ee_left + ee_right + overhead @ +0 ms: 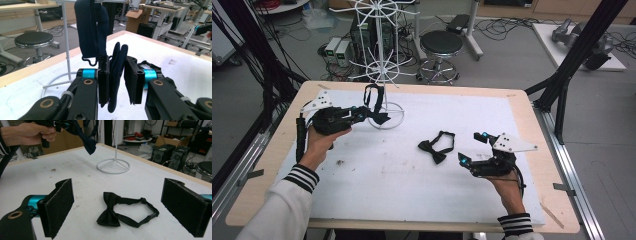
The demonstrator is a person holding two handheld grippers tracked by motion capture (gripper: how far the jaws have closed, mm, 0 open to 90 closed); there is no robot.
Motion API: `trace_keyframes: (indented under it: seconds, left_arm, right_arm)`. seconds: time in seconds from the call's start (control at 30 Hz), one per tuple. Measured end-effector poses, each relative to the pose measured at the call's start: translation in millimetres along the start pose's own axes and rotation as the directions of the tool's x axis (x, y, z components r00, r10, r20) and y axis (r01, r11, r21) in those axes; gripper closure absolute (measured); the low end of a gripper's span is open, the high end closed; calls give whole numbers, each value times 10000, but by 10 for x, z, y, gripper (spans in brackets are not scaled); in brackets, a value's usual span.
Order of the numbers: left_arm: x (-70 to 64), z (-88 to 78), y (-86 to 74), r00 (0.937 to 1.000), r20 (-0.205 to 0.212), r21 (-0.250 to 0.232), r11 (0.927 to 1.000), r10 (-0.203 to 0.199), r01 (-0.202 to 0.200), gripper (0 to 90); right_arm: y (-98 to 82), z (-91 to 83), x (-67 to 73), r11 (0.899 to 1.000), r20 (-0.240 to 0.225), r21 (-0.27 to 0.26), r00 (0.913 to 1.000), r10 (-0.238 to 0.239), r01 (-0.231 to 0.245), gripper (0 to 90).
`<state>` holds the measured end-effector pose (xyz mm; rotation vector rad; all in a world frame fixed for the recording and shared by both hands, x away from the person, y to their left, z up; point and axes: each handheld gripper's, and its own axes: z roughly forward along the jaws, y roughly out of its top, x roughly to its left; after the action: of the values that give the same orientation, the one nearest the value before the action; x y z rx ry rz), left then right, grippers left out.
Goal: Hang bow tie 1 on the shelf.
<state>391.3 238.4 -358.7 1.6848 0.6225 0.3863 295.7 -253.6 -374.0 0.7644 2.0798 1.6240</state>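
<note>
A dark blue bow tie (pixel 378 118) hangs by its strap (pixel 91 27) from an arm of the white wire rack (pixel 381 50) at the back of the table. My left gripper (pixel 362 114) reaches in from the left, and the bow's fabric (pixel 116 70) sits between its jaws. One pad (pixel 103 82) lies against the cloth; a thin gap separates the other pad (pixel 132 82) from it. A black bow tie (pixel 434 147) lies flat mid-table with its strap looped. My right gripper (pixel 472 148) hovers just right of it, jaws wide open and empty, the tie (pixel 110 212) in front of them.
The rack's ring base (pixel 113 166) rests on the white mat (pixel 412 190) near the back edge. A black stool (pixel 441 45), cables and boxes stand on the floor beyond. Black frame posts (pixel 579 45) rise at the right.
</note>
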Motion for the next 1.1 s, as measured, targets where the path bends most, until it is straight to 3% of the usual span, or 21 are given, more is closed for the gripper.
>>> trace_keyframes:
  seconds: [0.1, 0.2, 0.43, 0.53, 0.83, 1.1]
  left_arm:
    - [-2, -7, -4, 10000, -85, -51, 10000, -14, 13, 692]
    - [7, -9, -10, 9997, -184, -120, 9998, -183, 181, 494]
    - [-18, -25, 15, 9984, -553, -591, 9982, -135, 102, 175]
    - [-38, -57, 24, 9983, -577, -753, 9972, -80, 36, 138]
    - [-178, -253, -26, 9962, -814, -1280, 9909, 307, -410, 137]
    - [-288, -415, -160, 9923, -1087, -1255, 9894, 598, -733, 137]
  right_arm:
    - [0, 4, 1, 10000, 9, -10, 10000, 1, -1, 105]
    - [0, 4, 6, 10000, -20, 32, 10000, 20, -20, 105]
    - [1, 5, 6, 10000, -6, 30, 10000, 27, -27, 105]
    - [0, 5, -1, 10000, 4, -15, 10000, -14, 14, 105]
    - [7, -13, -41, 9989, 17, -435, 9999, 150, -149, 105]
    - [3, -24, -27, 9973, 256, -724, 9996, 150, -132, 105]
